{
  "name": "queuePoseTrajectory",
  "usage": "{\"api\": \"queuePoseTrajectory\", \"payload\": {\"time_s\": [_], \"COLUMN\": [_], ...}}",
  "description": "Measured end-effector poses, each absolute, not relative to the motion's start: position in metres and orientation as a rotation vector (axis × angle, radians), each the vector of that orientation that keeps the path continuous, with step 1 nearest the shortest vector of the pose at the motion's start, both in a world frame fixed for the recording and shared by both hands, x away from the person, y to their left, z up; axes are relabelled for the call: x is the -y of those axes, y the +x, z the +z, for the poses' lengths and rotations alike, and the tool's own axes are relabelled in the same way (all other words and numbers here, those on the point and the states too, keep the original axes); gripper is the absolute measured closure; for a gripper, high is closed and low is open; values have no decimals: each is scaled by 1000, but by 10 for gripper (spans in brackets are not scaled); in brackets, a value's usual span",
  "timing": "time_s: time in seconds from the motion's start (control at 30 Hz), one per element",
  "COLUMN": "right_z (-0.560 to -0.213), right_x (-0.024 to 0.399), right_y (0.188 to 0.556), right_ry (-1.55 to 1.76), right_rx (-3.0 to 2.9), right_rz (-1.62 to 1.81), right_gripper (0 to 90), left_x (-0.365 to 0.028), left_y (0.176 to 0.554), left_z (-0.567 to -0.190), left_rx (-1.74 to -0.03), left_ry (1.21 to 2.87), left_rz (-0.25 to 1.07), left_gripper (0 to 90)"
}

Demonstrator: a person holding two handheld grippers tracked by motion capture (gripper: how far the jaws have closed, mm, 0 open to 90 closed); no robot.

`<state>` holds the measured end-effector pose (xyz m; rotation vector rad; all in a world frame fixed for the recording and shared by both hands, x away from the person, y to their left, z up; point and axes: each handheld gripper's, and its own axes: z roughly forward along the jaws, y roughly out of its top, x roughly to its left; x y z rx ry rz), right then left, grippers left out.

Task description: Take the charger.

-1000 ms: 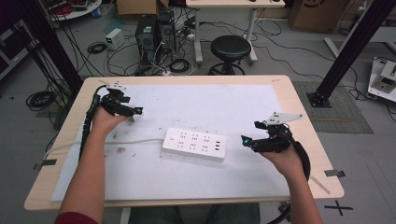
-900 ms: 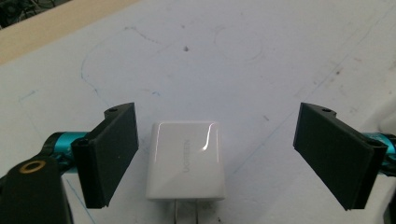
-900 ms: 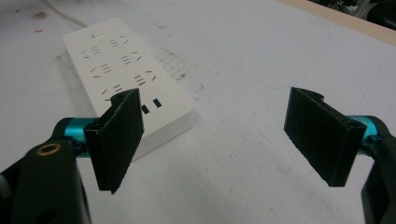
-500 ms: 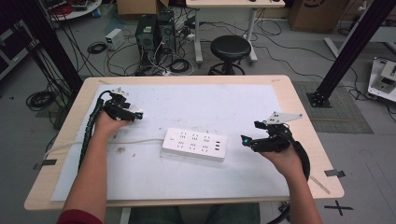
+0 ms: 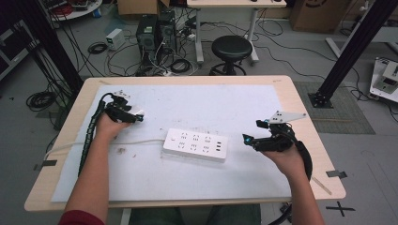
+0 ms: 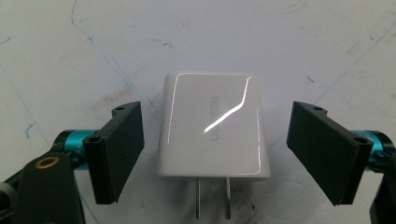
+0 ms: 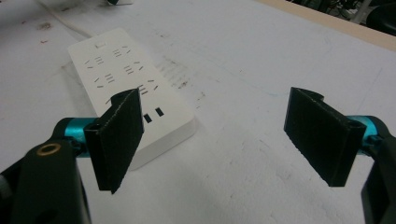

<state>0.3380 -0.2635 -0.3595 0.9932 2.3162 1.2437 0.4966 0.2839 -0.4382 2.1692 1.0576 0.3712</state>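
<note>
The desk [image 5: 307,140] has a pale wood edge and carries a white sheet [image 5: 211,105] flecked with faint blue scratches and dark smudges. The power strip [image 5: 195,144] is white, patterned with rows of small dark socket slots, and its cord [image 5: 94,145] is white too. The charger [image 6: 212,126] is glossy white with grey lettering and silver prongs. The left gripper [image 6: 215,154] and right gripper [image 7: 224,140] are black with teal fittings and a brass-coloured ring; the right one bears a light grey plate [image 5: 285,116]. A dark red sleeve [image 5: 80,218] shows at the lower edge. The stool [image 5: 231,47] is black, the floor [image 5: 305,51] grey.
</note>
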Motion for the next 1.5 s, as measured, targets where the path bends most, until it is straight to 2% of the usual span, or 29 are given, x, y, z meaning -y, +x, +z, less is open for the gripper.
{"api": "queuePoseTrajectory", "payload": {"time_s": [0.4, 0.53, 0.87, 0.9, 0.93, 1.43, 1.5], "right_z": [-360, -361, -361, -361, -361, -357, -354], "right_x": [261, 261, 262, 262, 262, 267, 268], "right_y": [340, 340, 340, 340, 340, 346, 348], "right_ry": [996, 997, 1002, 998, 998, 1006, 992], "right_rx": [-2319, -2322, -2314, -2310, -2310, -2320, -2326], "right_rz": [1244, 1241, 1242, 1244, 1244, 1263, 1267], "right_gripper": [202, 202, 202, 202, 202, 203, 203], "left_x": [-284, -284, -284, -284, -284, -290, -290], "left_y": [498, 498, 497, 496, 496, 469, 450], "left_z": [-441, -441, -441, -440, -440, -403, -388], "left_rx": [-1066, -1064, -1061, -1064, -1064, -1008, -968], "left_ry": [2173, 2176, 2186, 2181, 2181, 2138, 2137], "left_rz": [370, 382, 415, 425, 425, 453, 441], "left_gripper": [244, 293, 347, 418, 424, 425, 425]}}
